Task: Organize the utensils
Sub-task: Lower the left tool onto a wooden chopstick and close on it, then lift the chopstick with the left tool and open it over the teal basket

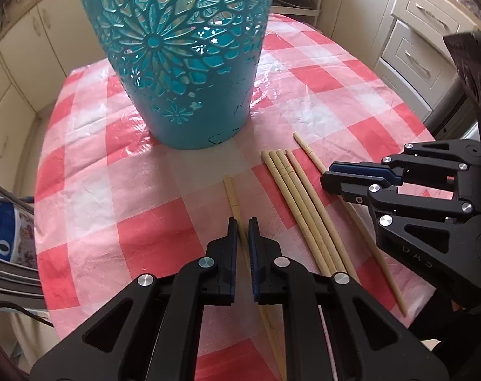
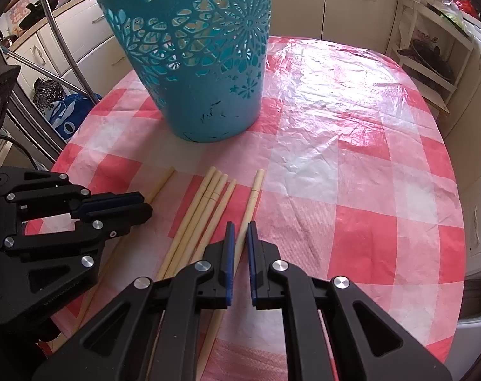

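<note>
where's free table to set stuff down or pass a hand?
Free: the wide stretch of checked tablecloth right of the teal basket and the chopsticks, out to the table edge. Some more cloth left of the basket. Crowded: near strip in front of the basket, where chopsticks lie and both grippers, left gripper and right gripper, work.

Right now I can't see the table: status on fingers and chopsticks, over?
Left gripper shut on leftmost chopstick. Right gripper shut on rightmost chopstick. Four loose chopsticks between. Teal basket ahead, path clear.
</note>
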Available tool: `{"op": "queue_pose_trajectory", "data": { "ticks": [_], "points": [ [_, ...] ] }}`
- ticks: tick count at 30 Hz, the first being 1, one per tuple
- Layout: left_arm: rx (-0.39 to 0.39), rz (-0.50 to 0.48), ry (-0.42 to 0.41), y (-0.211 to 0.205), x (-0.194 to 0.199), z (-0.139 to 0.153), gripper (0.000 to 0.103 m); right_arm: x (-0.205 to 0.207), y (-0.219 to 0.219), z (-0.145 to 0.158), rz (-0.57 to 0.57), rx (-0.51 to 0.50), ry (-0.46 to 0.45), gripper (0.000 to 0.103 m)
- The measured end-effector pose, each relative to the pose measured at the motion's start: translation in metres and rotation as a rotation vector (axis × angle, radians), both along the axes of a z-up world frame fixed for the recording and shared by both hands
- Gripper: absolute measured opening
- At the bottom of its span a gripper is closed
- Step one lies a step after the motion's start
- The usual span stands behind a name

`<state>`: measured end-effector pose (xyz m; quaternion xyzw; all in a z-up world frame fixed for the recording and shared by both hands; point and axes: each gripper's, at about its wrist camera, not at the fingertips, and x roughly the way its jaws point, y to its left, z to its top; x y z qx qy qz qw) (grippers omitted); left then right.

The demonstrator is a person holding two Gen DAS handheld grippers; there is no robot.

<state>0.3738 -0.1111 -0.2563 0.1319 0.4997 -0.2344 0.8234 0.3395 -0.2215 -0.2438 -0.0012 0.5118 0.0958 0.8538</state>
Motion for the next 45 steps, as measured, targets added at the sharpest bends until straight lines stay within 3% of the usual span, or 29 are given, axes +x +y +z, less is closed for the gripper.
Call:
{"op": "queue_pose_trajectory", "data": {
  "ticks": [12, 24, 31, 36, 41, 45],
  "points": [
    [0.025, 0.020, -0.046, -0.003, -0.006, 0.001, 0.004, -0.002, -0.004, 0.000, -0.009, 0.012, -0.008, 0.008],
    [0.011, -0.025, -0.150, -0.007, -0.019, 0.029, 0.004, -0.005, -0.011, 0.001, -0.007, 0.035, -0.011, 0.008],
    [-0.108, -0.102, -0.211, -0.008, -0.030, 0.059, 0.004, -0.006, -0.011, 0.001, -0.005, 0.038, -0.012, 0.008],
    [-0.269, -0.136, -0.278, 0.002, -0.037, 0.099, 0.004, -0.006, -0.013, 0.002, -0.004, 0.046, -0.009, 0.008],
    [-0.444, -0.052, -0.378, 0.031, -0.031, 0.152, 0.004, -0.007, -0.016, 0.002, 0.001, 0.058, -0.004, 0.008],
    [-0.504, 0.049, -0.487, 0.048, -0.022, 0.187, 0.004, -0.007, -0.018, 0.001, 0.002, 0.065, -0.002, 0.008]
  ]
}}
